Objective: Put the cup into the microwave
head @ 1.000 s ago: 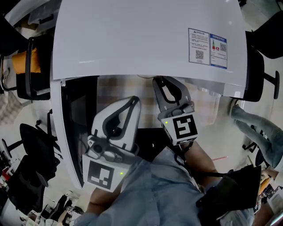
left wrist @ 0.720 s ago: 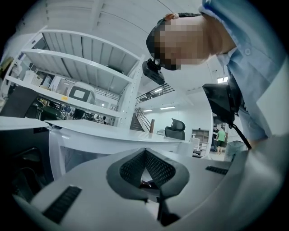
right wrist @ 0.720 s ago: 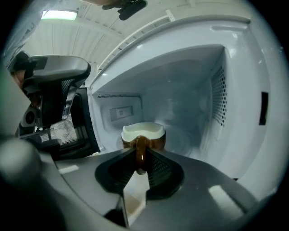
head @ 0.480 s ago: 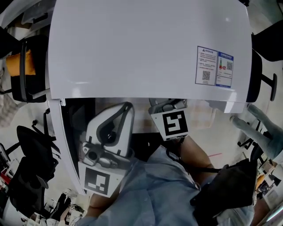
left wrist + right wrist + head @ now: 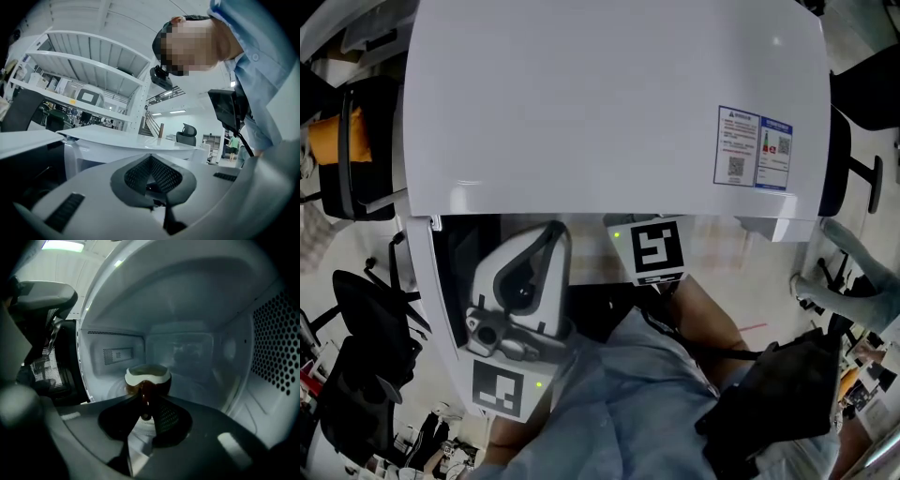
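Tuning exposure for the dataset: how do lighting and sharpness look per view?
Head view: the microwave is bright white on top, almost featureless, with fisheye bending its edges. Left gripper view: evenly lit, black vignette at the corners, strong fisheye. Right gripper view: dim inside the microwave, cup soft but readable, heavy vignette.

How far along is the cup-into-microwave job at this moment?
Done: microwave door open, cup standing inside. In hand: the right gripper; its jaws have just been opening with the cup's handle between them, full release unclear. To do: withdraw it. Left gripper is shut, empty.
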Available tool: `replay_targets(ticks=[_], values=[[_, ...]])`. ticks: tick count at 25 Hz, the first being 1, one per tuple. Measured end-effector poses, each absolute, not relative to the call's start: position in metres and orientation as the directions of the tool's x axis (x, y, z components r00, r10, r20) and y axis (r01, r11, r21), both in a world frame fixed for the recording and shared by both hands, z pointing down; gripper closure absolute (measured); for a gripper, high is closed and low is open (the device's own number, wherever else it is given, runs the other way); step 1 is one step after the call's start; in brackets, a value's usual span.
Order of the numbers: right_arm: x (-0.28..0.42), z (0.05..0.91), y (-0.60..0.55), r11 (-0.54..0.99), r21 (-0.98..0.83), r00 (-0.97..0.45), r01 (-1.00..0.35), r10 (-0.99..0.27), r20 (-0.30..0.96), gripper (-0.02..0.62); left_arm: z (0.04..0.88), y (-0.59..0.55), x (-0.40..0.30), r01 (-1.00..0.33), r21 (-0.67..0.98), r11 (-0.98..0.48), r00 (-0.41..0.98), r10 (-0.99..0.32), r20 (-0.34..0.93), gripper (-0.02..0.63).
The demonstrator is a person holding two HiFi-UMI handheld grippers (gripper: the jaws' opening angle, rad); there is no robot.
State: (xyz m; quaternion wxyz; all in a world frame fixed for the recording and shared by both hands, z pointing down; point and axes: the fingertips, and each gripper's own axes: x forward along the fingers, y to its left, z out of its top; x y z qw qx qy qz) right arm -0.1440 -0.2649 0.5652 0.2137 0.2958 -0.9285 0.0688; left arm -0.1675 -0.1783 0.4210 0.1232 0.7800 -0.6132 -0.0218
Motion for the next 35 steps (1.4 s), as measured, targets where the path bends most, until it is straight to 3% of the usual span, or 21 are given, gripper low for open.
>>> replay_targets(ticks=[5,9,19,27,35], values=[[-0.138,0.568,-0.259,0.812,0.003,-0.724,-0.583,-0.522,0.451,0.482,0.416,-0.17,-0.162,-0.952,0.206,-0.225,0.251,-0.962,0.11,0.601],[-0.125,0.566,-0.243,0.807,-0.018,-0.717,-0.591,-0.515,0.47,0.482,0.404,-0.16,-0.15,-0.949,0.194,-0.247,0.269,-0.958,0.096,0.601],[-0.083,0.466,-0.165,0.814,-0.157,-0.797,-0.56,-0.477,0.371,0.51,0.34,-0.115,-0.111,-0.962,0.16,-0.219,0.232,-0.971,0.065,0.601],[-0.036,0.348,-0.129,0.818,-0.18,-0.832,-0.546,-0.505,0.228,0.541,0.295,-0.094,-0.072,-0.969,0.111,-0.218,0.223,-0.974,0.034,0.601],[-0.013,0.296,-0.094,0.83,-0.117,-0.834,-0.546,-0.526,0.166,0.588,0.261,-0.074,-0.045,-0.972,0.05,-0.232,0.231,-0.973,-0.01,0.601]])
